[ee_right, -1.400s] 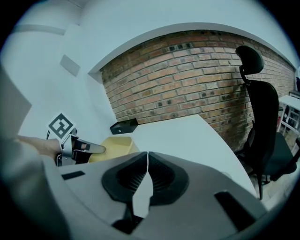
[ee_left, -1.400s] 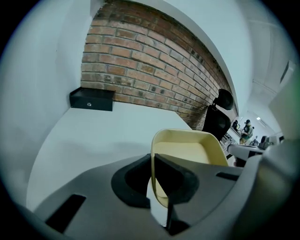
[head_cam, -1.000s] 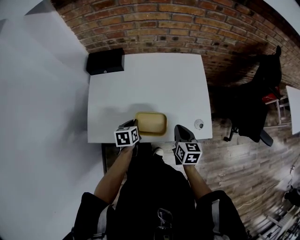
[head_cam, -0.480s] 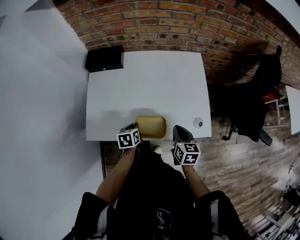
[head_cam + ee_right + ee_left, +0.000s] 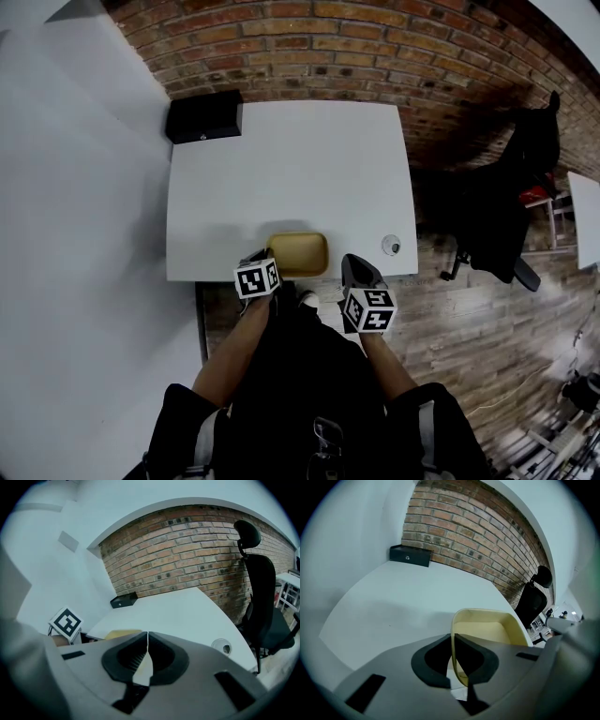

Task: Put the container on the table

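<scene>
A shallow yellow container [image 5: 298, 253] sits at the near edge of the white table [image 5: 281, 159]; whether it rests on the surface or hangs just above it does not show. My left gripper [image 5: 265, 260] is shut on the container's near-left rim. In the left gripper view the thin yellow wall [image 5: 452, 634] is pinched between the jaws, and the container's hollow [image 5: 487, 630] opens beyond them. My right gripper [image 5: 354, 264] is shut with nothing in it, off the table's near edge to the right of the container. In the right gripper view the jaws of the right gripper [image 5: 147, 639] meet, with the container [image 5: 123, 633] to their left.
A black box [image 5: 203, 116] stands at the table's far left corner against the brick wall. A round cable grommet [image 5: 391, 246] is set in the near right corner. A black office chair [image 5: 516, 206] stands right of the table on the wooden floor.
The left gripper stays shut on the container, which has come slightly closer to the table's near edge. The right gripper has drifted a little to the left.
</scene>
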Available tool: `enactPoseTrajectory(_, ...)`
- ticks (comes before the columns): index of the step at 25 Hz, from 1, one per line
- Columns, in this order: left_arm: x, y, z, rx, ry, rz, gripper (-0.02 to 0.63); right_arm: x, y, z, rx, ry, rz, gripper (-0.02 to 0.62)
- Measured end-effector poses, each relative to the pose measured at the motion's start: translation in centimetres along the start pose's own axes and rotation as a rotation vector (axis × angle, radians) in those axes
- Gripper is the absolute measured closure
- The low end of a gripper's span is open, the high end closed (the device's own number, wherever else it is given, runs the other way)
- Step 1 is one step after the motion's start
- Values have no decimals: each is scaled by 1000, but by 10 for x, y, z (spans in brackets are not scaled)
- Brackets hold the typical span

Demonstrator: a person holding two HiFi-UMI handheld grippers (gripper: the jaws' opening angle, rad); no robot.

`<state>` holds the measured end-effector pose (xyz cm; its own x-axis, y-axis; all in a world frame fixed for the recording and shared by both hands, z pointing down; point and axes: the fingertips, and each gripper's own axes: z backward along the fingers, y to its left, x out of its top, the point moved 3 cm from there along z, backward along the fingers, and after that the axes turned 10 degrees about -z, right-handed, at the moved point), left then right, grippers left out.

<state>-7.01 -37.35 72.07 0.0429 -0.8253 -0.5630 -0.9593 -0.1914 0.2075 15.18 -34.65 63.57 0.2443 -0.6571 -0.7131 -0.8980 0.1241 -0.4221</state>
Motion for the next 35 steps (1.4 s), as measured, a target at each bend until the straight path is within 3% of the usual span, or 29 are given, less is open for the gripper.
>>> enactPoseTrajectory(23, -17, -5, -18, 24, 43, 21, 583, -11, -13, 6, -4, 25, -26, 572)
enactPoseTrajectory(35, -17, -9, -24, 45, 61, -11, 583, -13, -19, 7, -10, 31, -45, 572)
